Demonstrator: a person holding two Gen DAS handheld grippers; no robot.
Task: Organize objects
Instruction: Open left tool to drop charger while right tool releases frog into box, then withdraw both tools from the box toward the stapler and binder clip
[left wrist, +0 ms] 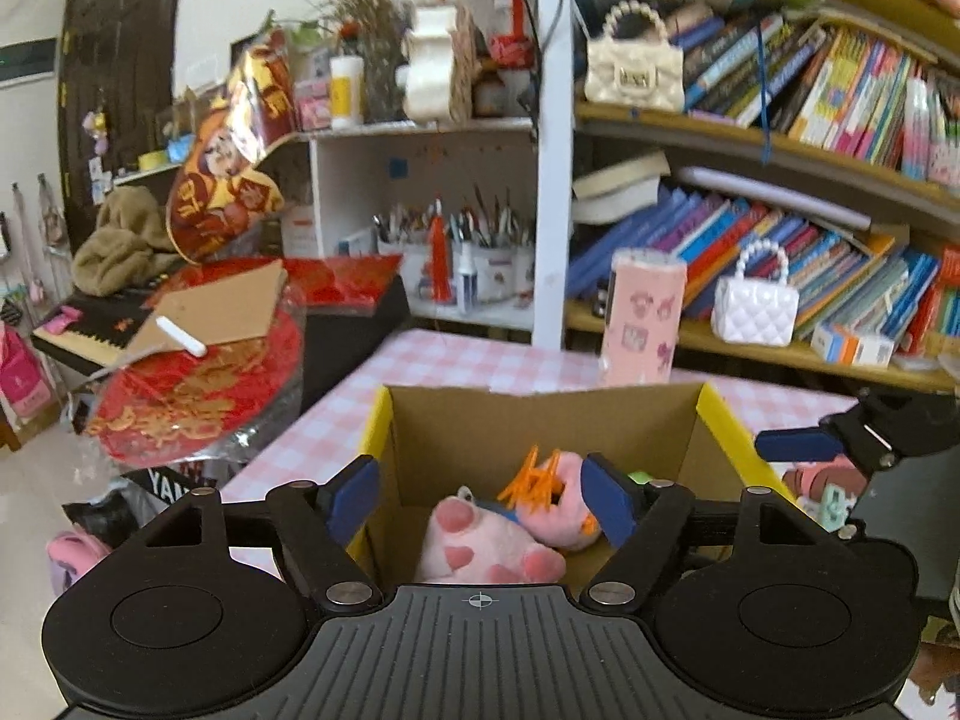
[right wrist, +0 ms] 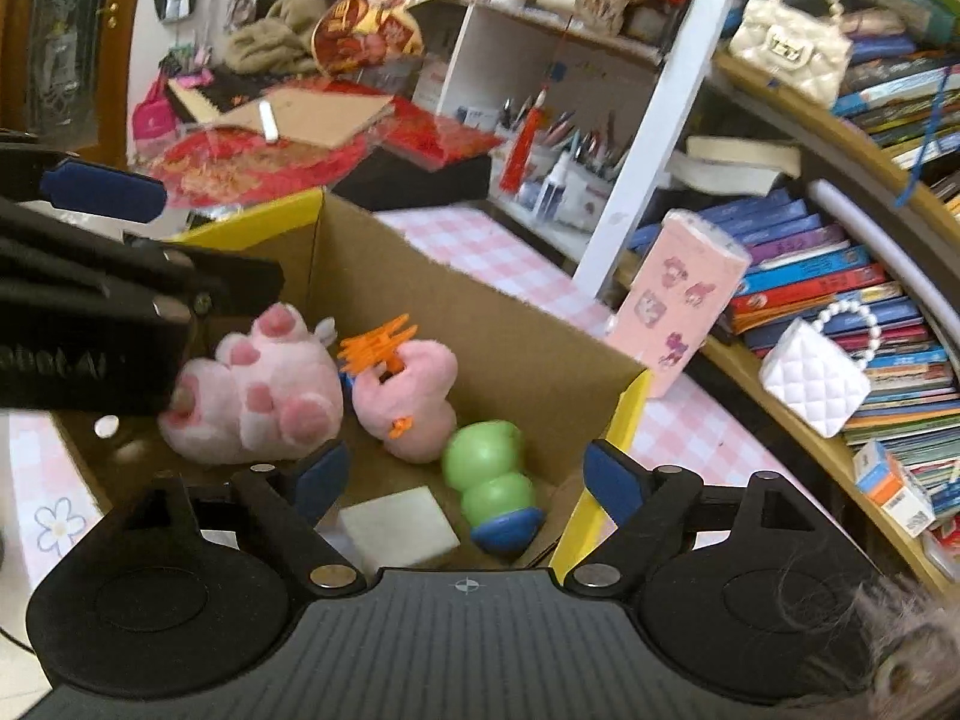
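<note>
Through my left wrist camera, my left claw (left wrist: 483, 495) stands wide apart above the near edge of the box (left wrist: 540, 420), nothing between its blue pads (left wrist: 354, 495). The box sits on the pink checked table (left wrist: 432, 360), its yellow-edged walls up. Inside, by the near wall, lies the pink plush (left wrist: 480, 540), paws up, with a second pink toy (left wrist: 564, 504) touching it on the right and an orange clip (left wrist: 534, 477) on top of that one. The pink carton (left wrist: 645, 324) stands on the table just behind the box's far wall. My other claw pokes in over the box's right edge. Through my right wrist camera, my right claw (right wrist: 465, 480) is also spread wide and grips nothing, over the near right corner of the box (right wrist: 480, 312). Below it on the box floor lie a green toy (right wrist: 489, 474) with a blue base and, just beside it, a white tile (right wrist: 399, 525). The plush (right wrist: 258, 396) lies toward the left wall, partly under my left claw (right wrist: 108, 192).
</note>
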